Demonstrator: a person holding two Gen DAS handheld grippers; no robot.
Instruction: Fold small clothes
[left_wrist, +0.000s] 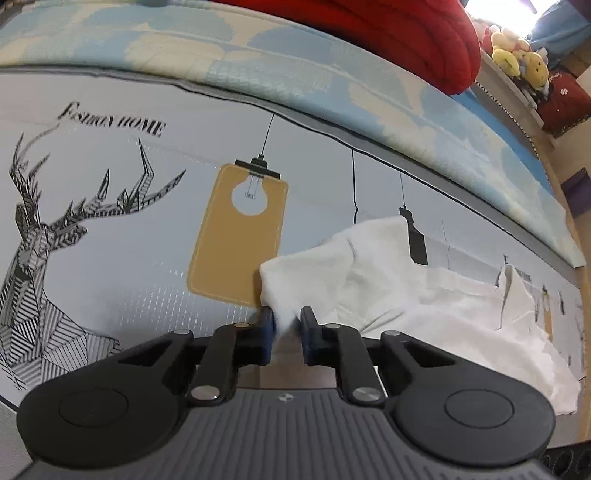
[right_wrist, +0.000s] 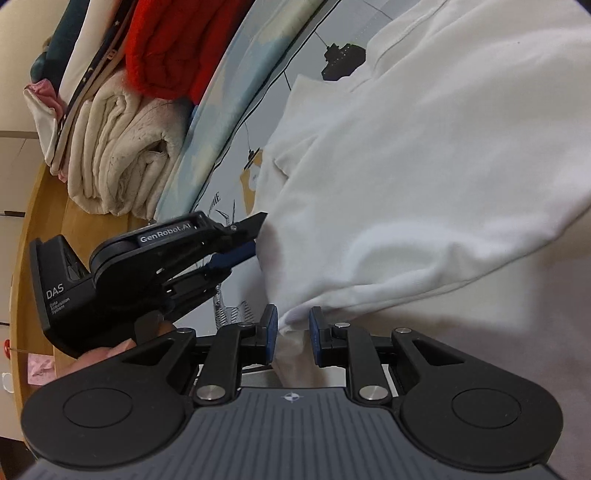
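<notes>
A: Left wrist view first. The left tool (left_wrist: 287, 326) is clenched on a corner of the white garment (left_wrist: 388, 280); cloth bunches between the blue pads (left_wrist: 269, 325). The garment lies on the printed mat (left_wrist: 147, 229) toward its right end, rumpled, one edge close to the mat's far border.

B: Why pinch the corner?

A: My guess is a corner hold gives control of the edge for a fold. Beyond the mat there is a blue patterned bed cover (left_wrist: 332, 77) and something red (left_wrist: 388, 33) at the far edge.

B: Right wrist view?

A: The right tool (right_wrist: 293, 325) has a fold of the same white garment (right_wrist: 424, 166) between its fingers; the pads look just apart from the cloth, so I call it released. The left tool (right_wrist: 255, 236) enters from the left, biting the garment's edge just beside it.

B: Both on one edge, then?

A: Looks so, likely to lift it together. Folded towels (right_wrist: 118, 147) are stacked at the bed's far side.
</notes>
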